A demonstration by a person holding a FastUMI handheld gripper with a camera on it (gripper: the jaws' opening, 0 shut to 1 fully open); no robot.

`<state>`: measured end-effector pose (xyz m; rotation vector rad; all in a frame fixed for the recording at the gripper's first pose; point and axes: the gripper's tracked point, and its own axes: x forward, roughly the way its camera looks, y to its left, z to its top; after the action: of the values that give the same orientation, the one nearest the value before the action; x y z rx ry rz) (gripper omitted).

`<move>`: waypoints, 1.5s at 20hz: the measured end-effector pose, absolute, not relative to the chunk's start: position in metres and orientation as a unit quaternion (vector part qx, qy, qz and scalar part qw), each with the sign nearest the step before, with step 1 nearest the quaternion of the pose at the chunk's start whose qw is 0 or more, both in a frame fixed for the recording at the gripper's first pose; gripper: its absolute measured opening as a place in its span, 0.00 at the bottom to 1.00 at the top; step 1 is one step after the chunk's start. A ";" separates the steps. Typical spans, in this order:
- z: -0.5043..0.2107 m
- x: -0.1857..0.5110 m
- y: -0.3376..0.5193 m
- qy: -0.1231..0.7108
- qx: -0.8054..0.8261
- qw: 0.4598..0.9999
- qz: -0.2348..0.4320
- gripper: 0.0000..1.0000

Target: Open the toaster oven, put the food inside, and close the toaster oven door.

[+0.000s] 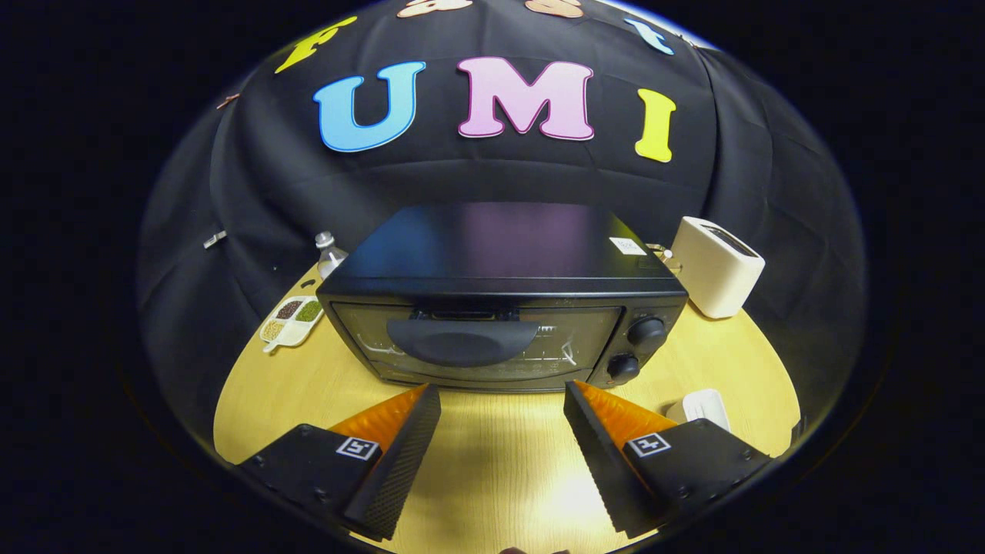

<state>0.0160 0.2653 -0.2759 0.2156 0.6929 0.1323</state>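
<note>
Wooden table | black toaster oven door closed | hand-held gripper fingers spread, empty, just before it

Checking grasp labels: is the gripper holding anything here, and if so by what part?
Nothing held. The gripper is open, bare table between its fingers; the closed toaster oven sits just ahead.

Light falls from overhead, bright on the pale wooden table, with a soft glare patch between the fingers, which stand apart and hold nothing. The toaster oven has a glossy top that catches a faint purple-blue sheen; its glass door looks dim. Straight edges bow outward toward the rim, and focus softens there, with the centre staying sharp
</note>
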 end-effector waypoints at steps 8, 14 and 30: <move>-0.220 -0.001 0.234 0.285 0.083 0.951 0.080 1.00; -0.139 -0.018 0.198 0.200 0.080 0.973 0.076 0.99; 0.014 -0.024 0.069 0.051 0.089 0.994 0.035 0.98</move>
<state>-0.0240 0.0691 0.0141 0.1784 0.1027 0.0699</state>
